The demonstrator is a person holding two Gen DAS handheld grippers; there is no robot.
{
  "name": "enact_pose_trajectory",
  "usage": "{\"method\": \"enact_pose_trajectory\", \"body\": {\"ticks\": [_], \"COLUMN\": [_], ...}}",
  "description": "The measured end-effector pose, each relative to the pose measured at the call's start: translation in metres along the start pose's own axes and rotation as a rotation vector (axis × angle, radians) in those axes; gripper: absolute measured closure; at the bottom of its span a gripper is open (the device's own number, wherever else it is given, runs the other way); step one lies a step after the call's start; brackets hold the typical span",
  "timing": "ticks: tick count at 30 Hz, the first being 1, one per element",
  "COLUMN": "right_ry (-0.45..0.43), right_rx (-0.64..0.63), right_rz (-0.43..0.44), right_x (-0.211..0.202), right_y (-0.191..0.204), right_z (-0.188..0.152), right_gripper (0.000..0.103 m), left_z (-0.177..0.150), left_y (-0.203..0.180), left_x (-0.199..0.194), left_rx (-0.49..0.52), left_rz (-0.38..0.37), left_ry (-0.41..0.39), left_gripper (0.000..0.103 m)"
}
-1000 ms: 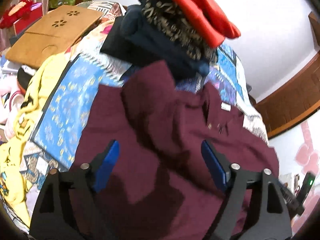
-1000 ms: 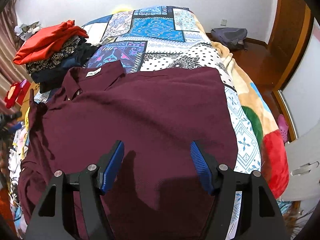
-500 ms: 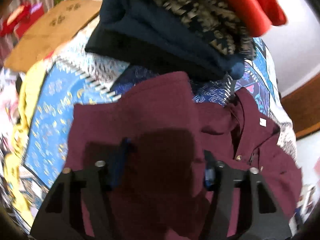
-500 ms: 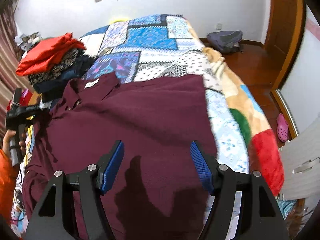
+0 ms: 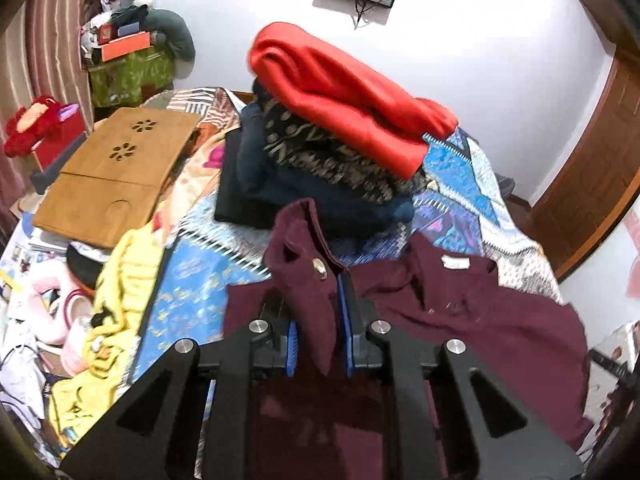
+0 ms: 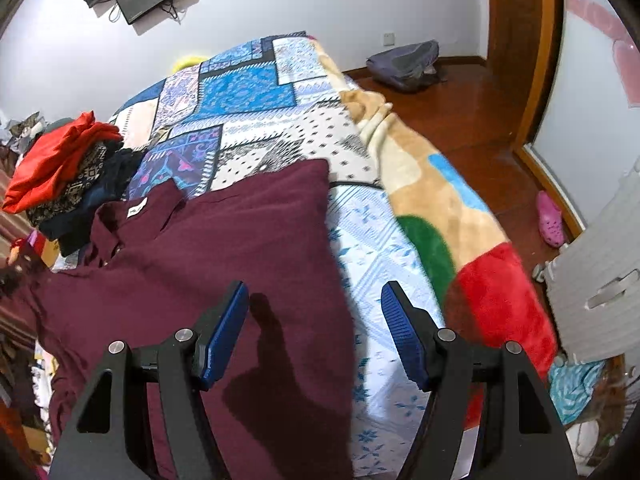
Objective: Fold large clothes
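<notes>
A large maroon shirt (image 6: 224,264) lies spread on the patchwork bed (image 6: 248,92), collar with a white label toward the far left. In the left wrist view my left gripper (image 5: 318,320) is shut on the shirt's buttoned cuff (image 5: 308,256) and holds the sleeve end lifted above the rest of the shirt (image 5: 480,320). My right gripper (image 6: 316,312) is open and empty, hovering over the shirt's right edge, its left pad above the cloth and its right pad above the bedspread.
A stack of folded clothes topped by a red garment (image 5: 344,104) stands just beyond the shirt's collar; it also shows in the right wrist view (image 6: 60,168). A wooden lap tray (image 5: 116,172) and yellow cloth (image 5: 116,292) lie left. A plush blanket (image 6: 448,232) hangs off the bed's right side.
My left gripper has closed on the sleeve cuff and raised it. My right gripper has shifted right toward the shirt's edge, still open.
</notes>
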State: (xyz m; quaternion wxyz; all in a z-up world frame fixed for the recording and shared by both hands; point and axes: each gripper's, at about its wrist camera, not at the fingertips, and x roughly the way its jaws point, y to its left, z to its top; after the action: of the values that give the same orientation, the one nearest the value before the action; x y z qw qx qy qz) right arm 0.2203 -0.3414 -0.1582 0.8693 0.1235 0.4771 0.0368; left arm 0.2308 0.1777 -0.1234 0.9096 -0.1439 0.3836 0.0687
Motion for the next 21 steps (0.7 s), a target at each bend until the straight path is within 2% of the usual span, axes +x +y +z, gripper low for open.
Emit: {"method": "enact_pose_trajectory", "body": {"ticks": [3, 5, 11, 14, 16, 17, 18, 19, 21], "right_ry": [0.014, 0.017, 0.022, 0.022, 0.024, 0.026, 0.028, 0.032, 0.040], "right_rx": [-0.013, -0.030, -0.057, -0.050, -0.035, -0.025, -0.015, -0.002, 0.020], "right_rz": [0.013, 0.008, -0.016, -0.011, 0.004, 0.015, 0.026, 0.044, 0.071], "right_x": [0.005, 0.006, 0.007, 0.006, 0.006, 0.006, 0.006, 0.006, 0.008], "right_y": [0.007, 0.012, 0.021, 0.019, 0.016, 0.015, 0.014, 0.011, 0.008], "right_z": [-0.003, -0.004, -0.006, -0.007, -0.006, -0.005, -0.003, -0.001, 0.004], "right_gripper": [0.038, 0.038, 0.038, 0.038, 0.038, 0.038, 0.038, 0.038, 0.038], "left_z": [-0.024, -0.038, -0.081, -0.093, -0.093, -0.091, -0.087, -0.083, -0.075], "left_y": [0.016, 0.021, 0.049, 0.063, 0.071, 0.073, 0.075, 0.077, 0.079], "left_x": [0.001, 0.004, 0.023, 0.031, 0.036, 0.037, 0.040, 0.043, 0.049], "left_rx": [0.001, -0.002, -0.050, -0.090, -0.115, -0.121, -0.124, -0.124, -0.124], "left_rz": [0.057, 0.076, 0.133, 0.134, 0.110, 0.095, 0.073, 0.055, 0.033], "left_ry": [0.030, 0.052, 0.180, 0.230, 0.252, 0.257, 0.261, 0.260, 0.255], "left_gripper": [0.086, 0.092, 0.093, 0.093, 0.092, 0.090, 0.082, 0.066, 0.049]}}
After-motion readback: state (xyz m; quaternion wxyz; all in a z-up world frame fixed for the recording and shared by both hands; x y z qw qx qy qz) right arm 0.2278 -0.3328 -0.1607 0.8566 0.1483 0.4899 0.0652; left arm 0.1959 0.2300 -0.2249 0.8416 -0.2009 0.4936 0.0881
